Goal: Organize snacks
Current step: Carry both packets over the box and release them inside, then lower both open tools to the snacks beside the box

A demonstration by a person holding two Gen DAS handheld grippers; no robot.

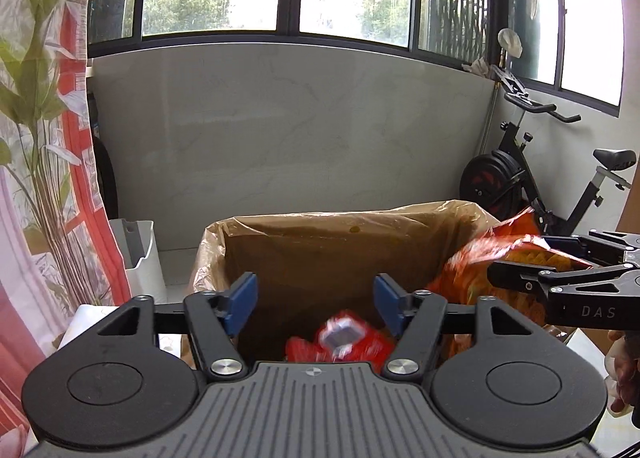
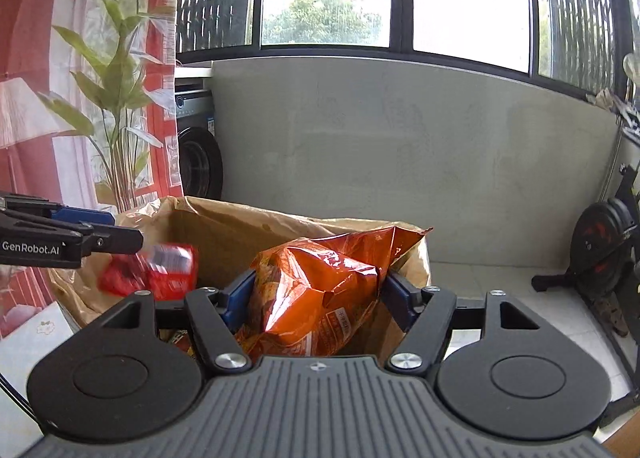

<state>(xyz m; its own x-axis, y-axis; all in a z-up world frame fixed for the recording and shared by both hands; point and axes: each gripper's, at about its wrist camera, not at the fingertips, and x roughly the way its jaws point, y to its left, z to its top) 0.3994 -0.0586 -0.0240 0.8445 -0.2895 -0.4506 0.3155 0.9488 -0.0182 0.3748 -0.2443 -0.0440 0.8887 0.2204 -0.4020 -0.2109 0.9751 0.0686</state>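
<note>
Orange foil, right wrist view: the orange chip bag (image 2: 320, 290) sits between the blue pads (image 2: 239, 300) of the right gripper (image 2: 322, 298), upright, over the lined cardboard box (image 2: 224, 230).
Right tongs: jaws wide but bearing on both sides of the bag; holding it, probably to lower it in whole.
Red packet, right wrist view: red snack packet (image 2: 154, 272) is blurred, just below the left gripper (image 2: 120, 234) tip, over the box's left side; likely in free fall.
Room, right wrist view: grey wall under dark-framed windows, washing machine (image 2: 198, 161) at left, patterned curtain (image 2: 80, 97) beside it, pale floor tiles.

Left wrist view, left tongs: jaws spread wide, pads (image 1: 244, 300) touching nothing; empty.
Red packet: blurred, below and between the pads, inside the box mouth; consistent with a release straight over the box.
Orange bag: at the box's right rim, held by the right gripper entering from the right edge.
Box: brown, with a clear plastic liner (image 1: 208, 246) folded over its rim.
Surface and room: white bin (image 1: 142, 258) on the floor at left, exercise bike (image 1: 540, 177) at right; what the box stands on cannot be told.
</note>
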